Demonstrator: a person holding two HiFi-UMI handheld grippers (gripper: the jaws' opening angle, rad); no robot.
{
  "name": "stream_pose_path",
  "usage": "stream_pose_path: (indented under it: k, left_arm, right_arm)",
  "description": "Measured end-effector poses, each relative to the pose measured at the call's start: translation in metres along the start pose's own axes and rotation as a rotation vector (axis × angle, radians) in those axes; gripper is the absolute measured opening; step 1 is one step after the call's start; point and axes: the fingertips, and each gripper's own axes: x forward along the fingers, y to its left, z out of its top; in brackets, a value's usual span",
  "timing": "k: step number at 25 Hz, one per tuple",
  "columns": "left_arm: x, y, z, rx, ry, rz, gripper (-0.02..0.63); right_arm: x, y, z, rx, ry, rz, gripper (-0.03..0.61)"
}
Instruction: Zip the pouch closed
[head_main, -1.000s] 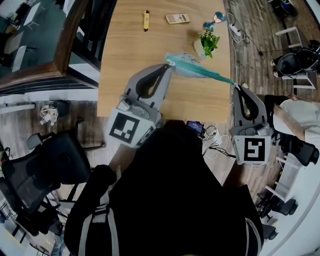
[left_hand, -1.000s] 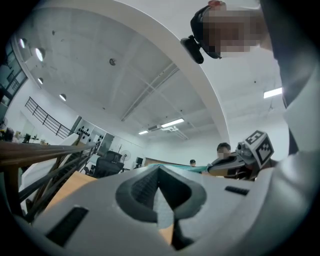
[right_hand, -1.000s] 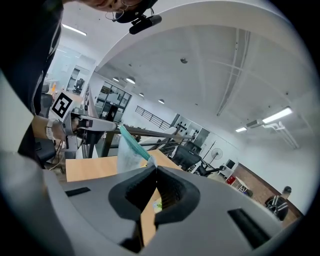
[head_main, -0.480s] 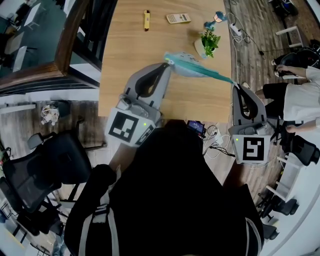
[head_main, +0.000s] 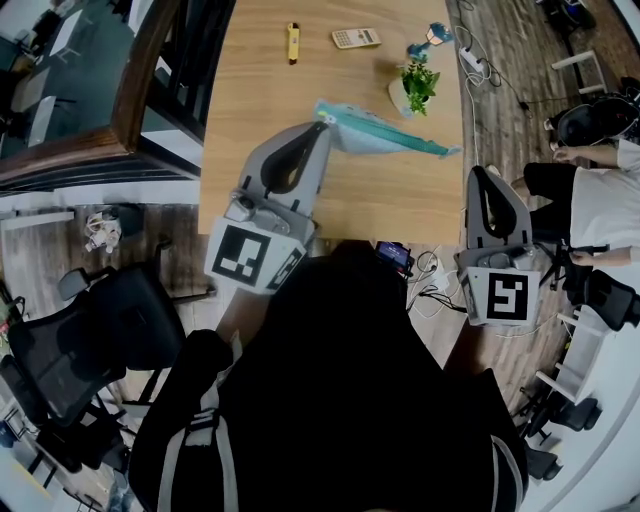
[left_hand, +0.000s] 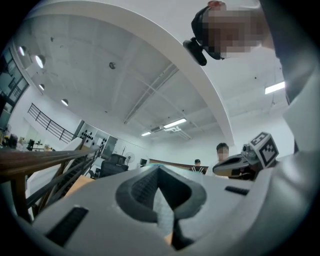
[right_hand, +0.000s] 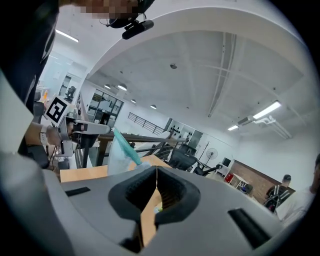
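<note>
The pouch (head_main: 385, 135), pale translucent with a teal zip edge, hangs over the wooden table (head_main: 260, 100). My left gripper (head_main: 322, 125) is shut on its left end; in the left gripper view, pale pouch fabric (left_hand: 161, 212) sits pinched between the closed jaws. My right gripper (head_main: 479, 172) is shut with nothing in it and stands just off the pouch's right tip, not touching. In the right gripper view the pouch (right_hand: 119, 152) stands upright beyond my closed right gripper (right_hand: 156, 175), with the left gripper (right_hand: 107, 129) at its far end.
A small potted plant (head_main: 413, 85) stands just behind the pouch. A calculator (head_main: 355, 37), a yellow item (head_main: 292, 40) and a blue object (head_main: 432, 37) lie at the table's far end. A small device (head_main: 392, 255) with cables sits at the near edge. A person (head_main: 600, 200) is seated right.
The pouch's right tip, at the right gripper's jaws before, now hangs free and apart from them. The pouch and left gripper sit slightly further left. The person at right has shifted.
</note>
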Motion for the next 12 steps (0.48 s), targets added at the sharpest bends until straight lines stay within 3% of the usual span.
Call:
stream_pose_path:
  k: [3,7,12]
  left_arm:
    - [-0.003,0.009,0.003,0.037,0.002,0.041,0.0]
    - [-0.009,0.024,0.005,0.151,0.027,0.123,0.0]
    - [-0.011,0.046,-0.001,0.245,0.139,0.2,0.0]
  right_arm:
    - [-0.004,-0.009,-0.002,0.061,-0.016,-0.027,0.015]
    - [-0.011,-0.025,-0.002,0.16,-0.038,-0.124,0.015]
    - [-0.015,-0.046,-0.002,0.238,-0.087,-0.204,0.014]
